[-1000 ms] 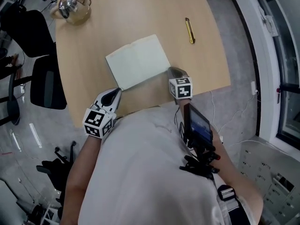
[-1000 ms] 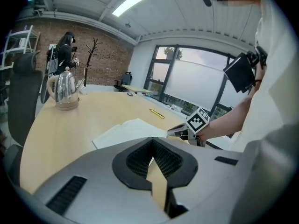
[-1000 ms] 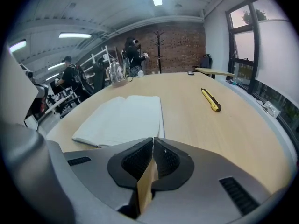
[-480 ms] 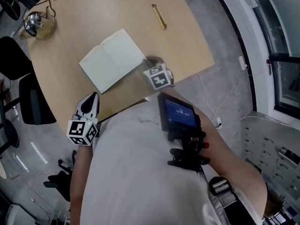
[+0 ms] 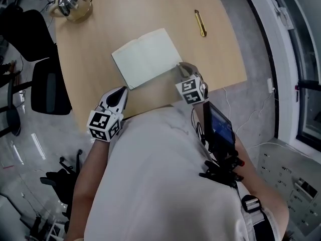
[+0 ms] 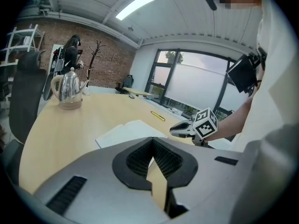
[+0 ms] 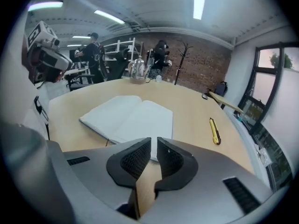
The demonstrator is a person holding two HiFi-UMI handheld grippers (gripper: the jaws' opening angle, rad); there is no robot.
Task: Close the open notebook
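**At the table's near edge: notebook open, both grippers empty**

On the pale wooden table [image 5: 135,6], the white-paged open notebook [image 5: 146,57] lies flat with its pages up, well apart from the slim yellow utility knife [image 5: 200,23]. The right gripper [image 5: 181,69] hovers just beside the near corner of the right-hand page, its jaws all but together with nothing between them. The left gripper [image 5: 123,91] sits near the table's edge, apart from the book, with its jaws pressed together and empty.

Closing has not begun. The likely failure is that the right gripper's narrow tips catch only the top sheet and crease it, or slide over the paper. With nothing steadying the left half, a sideways push could skid the whole book across the smooth wood.
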